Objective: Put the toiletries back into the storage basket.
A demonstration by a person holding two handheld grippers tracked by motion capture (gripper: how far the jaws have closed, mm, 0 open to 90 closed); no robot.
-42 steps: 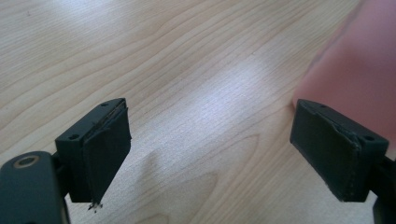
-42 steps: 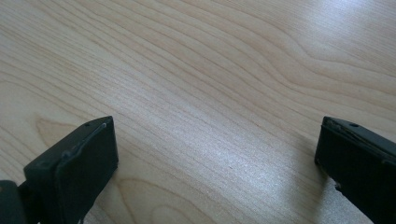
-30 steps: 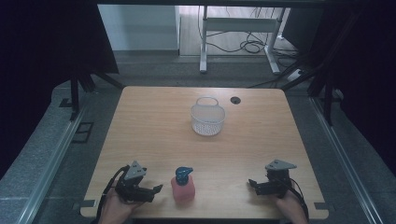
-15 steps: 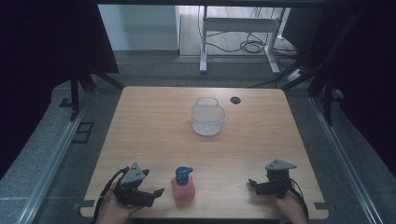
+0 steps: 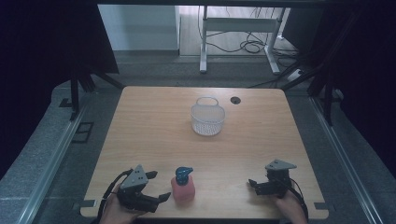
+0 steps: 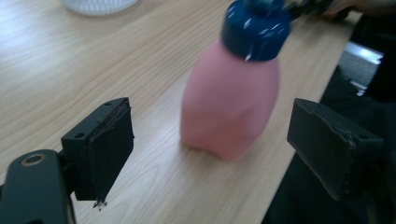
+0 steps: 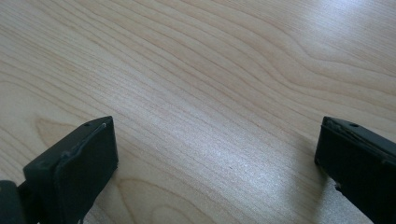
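Light wood-grain worktop (image 5: pixel 140 135). Pink bottle with blue cap (image 5: pixel 183 186) stands upright at 6 o'clock near the front edge. White mesh basket (image 5: pixel 207 117) toward 12 o'clock; dark round grommet (image 5: pixel 235 100) at 1 o'clock.

Both claws, left (image 5: pixel 156 185) and right (image 5: pixel 252 183), gape wide.

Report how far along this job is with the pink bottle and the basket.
Done: nothing looks moved; the bottle stands upright near the table front edge, apart from the basket, whose contents I cannot make out. In hand: the left gripper, jaws open, faces the bottle without touching. The right gripper is open over bare wood. Left: likely grasping and moving.
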